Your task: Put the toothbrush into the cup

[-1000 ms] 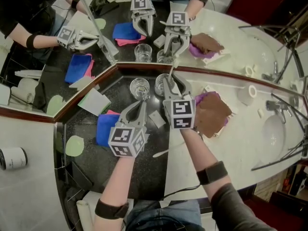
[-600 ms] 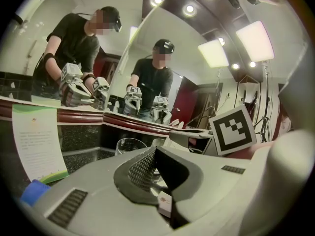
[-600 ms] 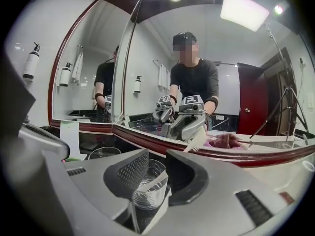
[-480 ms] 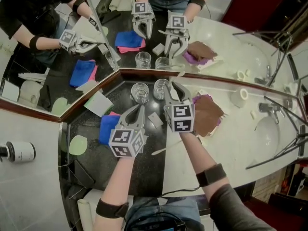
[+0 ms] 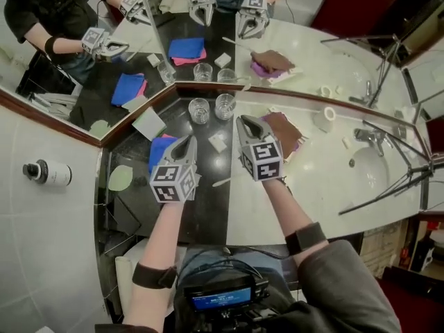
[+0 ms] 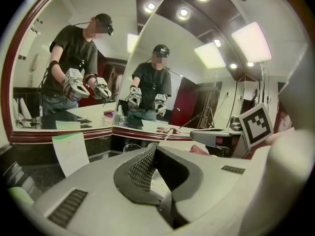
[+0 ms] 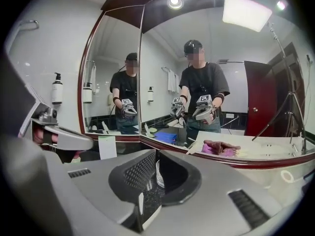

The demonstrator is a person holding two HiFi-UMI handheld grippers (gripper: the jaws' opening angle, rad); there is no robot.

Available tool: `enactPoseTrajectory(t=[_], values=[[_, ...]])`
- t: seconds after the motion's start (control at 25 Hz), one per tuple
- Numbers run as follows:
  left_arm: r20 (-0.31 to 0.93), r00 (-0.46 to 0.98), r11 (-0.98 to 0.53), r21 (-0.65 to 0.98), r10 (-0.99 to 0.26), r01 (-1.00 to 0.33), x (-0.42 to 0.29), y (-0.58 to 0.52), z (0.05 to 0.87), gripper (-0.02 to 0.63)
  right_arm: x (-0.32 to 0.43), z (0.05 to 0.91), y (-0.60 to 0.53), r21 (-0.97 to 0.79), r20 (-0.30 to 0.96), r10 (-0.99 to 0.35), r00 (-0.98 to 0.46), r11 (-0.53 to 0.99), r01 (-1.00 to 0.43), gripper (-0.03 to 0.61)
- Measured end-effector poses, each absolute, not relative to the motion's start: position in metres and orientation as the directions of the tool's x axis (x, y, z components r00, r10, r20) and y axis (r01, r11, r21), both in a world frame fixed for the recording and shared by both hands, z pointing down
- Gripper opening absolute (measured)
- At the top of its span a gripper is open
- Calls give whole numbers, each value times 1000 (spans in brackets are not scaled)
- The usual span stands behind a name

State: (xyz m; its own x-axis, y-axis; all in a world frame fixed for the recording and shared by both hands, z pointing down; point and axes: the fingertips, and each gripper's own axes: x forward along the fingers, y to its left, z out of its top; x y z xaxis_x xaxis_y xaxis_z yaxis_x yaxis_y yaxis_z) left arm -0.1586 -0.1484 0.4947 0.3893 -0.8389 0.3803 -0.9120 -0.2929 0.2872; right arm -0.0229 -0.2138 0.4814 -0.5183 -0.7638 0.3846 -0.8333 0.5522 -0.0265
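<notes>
Two clear glass cups (image 5: 199, 109) (image 5: 225, 105) stand on the dark counter by the mirror. A thin white stick, seemingly a toothbrush (image 7: 194, 149), leans out beside the right cup against the mirror's edge. Another white toothbrush (image 5: 222, 182) lies flat on the counter between my hands. My right gripper (image 5: 248, 120) (image 7: 156, 154) hangs short of the right cup. Its jaws have just been closing; a narrow gap remains, with nothing between them. My left gripper (image 5: 187, 141) (image 6: 151, 150) is shut and empty, above a blue cloth.
The blue cloth (image 5: 161, 151) on pink lies at left, a brown cloth (image 5: 281, 127) on purple at right. A small white block (image 5: 218, 143), a paper card (image 5: 149, 123), a green pad (image 5: 120, 177) and a tape roll (image 5: 322, 120) are nearby. A tap (image 5: 368, 136) is further right.
Both grippers have lifted and drawn back from the cups. The right jaws, wide apart around the right cup before, have come nearly together.
</notes>
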Motion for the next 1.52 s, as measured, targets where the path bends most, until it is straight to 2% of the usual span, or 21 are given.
enactPoseTrajectory(t=[0.12,0.72,1.32,1.52], values=[[391,389,-293,282,-834,-913,-156,-130,488,0,-15,468,-189,-24,392,-746,-539,577,-816,17],[405,433,-364,241,-805,-900,-119,-64,467,0,29,454,-89,-69,411,-684,-603,637,-768,17],[399,407,-332,246,-822,-911,-109,-49,468,0,54,469,-72,-121,423,-663,-618,635,-763,17],[445,430,-359,237,-785,-903,-91,-49,486,0,71,479,-68,-136,438,-664,-606,617,-775,17]])
